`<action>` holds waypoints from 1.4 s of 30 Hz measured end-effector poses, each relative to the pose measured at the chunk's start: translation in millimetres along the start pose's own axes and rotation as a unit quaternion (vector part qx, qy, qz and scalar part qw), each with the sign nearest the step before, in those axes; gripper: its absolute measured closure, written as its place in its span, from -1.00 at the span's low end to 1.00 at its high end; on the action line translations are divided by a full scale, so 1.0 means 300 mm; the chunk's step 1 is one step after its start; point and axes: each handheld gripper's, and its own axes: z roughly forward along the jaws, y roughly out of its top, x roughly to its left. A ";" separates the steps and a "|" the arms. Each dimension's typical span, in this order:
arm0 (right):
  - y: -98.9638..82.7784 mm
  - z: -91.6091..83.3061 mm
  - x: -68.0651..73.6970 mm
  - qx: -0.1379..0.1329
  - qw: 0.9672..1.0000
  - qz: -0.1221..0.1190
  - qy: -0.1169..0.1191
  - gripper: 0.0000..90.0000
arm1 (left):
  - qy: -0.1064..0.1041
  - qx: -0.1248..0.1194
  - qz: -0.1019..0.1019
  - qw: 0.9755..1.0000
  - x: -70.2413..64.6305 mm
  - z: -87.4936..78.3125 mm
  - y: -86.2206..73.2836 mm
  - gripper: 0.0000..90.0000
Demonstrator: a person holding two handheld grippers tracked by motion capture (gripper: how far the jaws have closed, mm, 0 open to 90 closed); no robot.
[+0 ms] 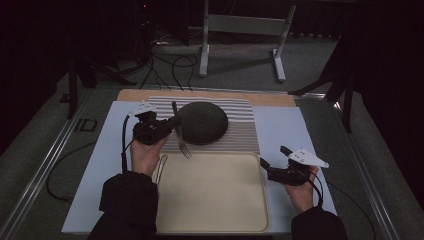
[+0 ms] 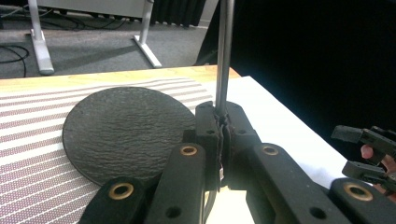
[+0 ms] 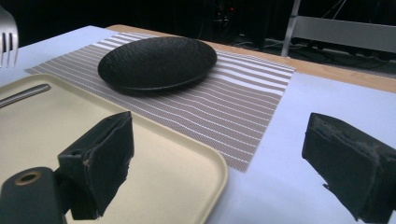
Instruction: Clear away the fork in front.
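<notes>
While the right gripper (image 1: 272, 164) waits at lower right with fingers spread and empty beside the tray (image 1: 215, 220), the left gripper (image 1: 172, 122), fingers pinching the fork (image 1: 181, 137), holds it at centre left, probably for laying beside the black plate (image 1: 202, 122) on the striped mat (image 1: 245, 135); another utensil (image 1: 161, 167) lies by the tray's left edge.

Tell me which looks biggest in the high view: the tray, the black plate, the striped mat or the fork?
1. Tray, biggest.
2. Striped mat, though the plate covers part of it.
3. Black plate.
4. Fork, smallest, held in the left gripper.
</notes>
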 end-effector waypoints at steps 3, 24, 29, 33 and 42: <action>-0.007 -0.008 -0.005 -0.002 1.000 0.001 -0.002 -0.80 | -0.001 0.003 -0.002 1.000 0.005 -0.005 -0.002 0.94; -0.030 -0.016 -0.010 -0.004 1.000 0.004 -0.012 -0.79 | -0.006 0.033 -0.002 0.999 0.023 -0.033 -0.059 0.94; -0.032 -0.016 -0.010 -0.002 1.000 0.001 -0.013 -0.79 | -0.008 0.041 -0.004 0.999 0.029 -0.037 -0.082 0.94; -0.033 -0.016 -0.011 -0.001 1.000 0.002 -0.013 -0.79 | -0.010 0.047 -0.009 0.999 0.038 -0.039 -0.101 0.94; -0.034 -0.015 -0.010 0.001 1.000 0.003 -0.012 -0.79 | -0.018 0.054 -0.020 0.998 0.046 -0.053 -0.142 0.94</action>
